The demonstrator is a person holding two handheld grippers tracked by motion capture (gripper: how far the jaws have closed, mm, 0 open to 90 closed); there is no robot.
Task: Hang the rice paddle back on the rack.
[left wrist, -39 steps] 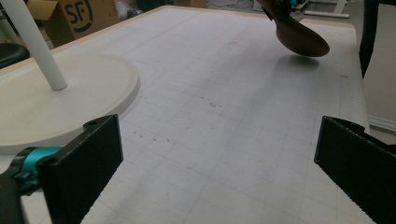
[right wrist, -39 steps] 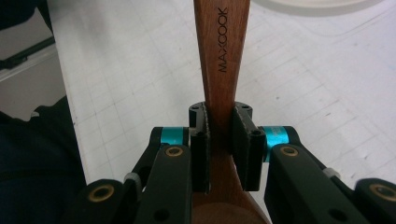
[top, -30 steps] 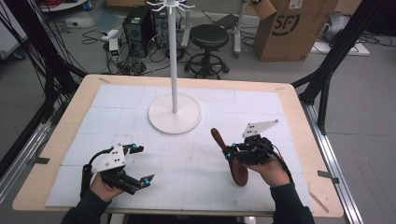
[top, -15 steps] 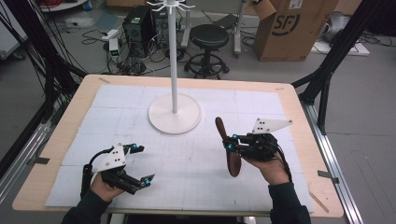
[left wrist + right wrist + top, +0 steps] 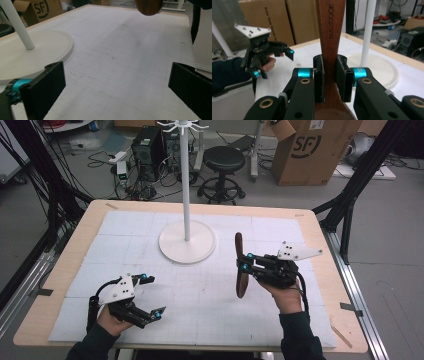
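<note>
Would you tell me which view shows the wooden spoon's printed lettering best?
The right gripper view: the wooden spoon stands close between the shut jaws, with its lettering legible. The high view gives its whole outline; the left gripper view catches one rounded end.

Left hand-held gripper [image 5: 150, 312] gapes wide; right hand-held gripper [image 5: 243, 262] is clamped tight.

Right hand-held gripper [image 5: 329, 75]: both black jaws closed on a wooden spoon [image 5: 330, 30], pads pressing flat against either side of the handle. Handle rises upright past the top edge; "MAXCOOK" reads along it. Spoon widens below the pads. Left hand-held gripper [image 5: 273, 62] farther off at left, held in a hand [image 5: 270, 64] with dark sleeve, jaws apart, grey plate on top. White pole [image 5: 367, 32] stands on a round white base [image 5: 377, 68] on the table [image 5: 409, 80]. Cardboard boxes [image 5: 277, 22] behind.
</note>
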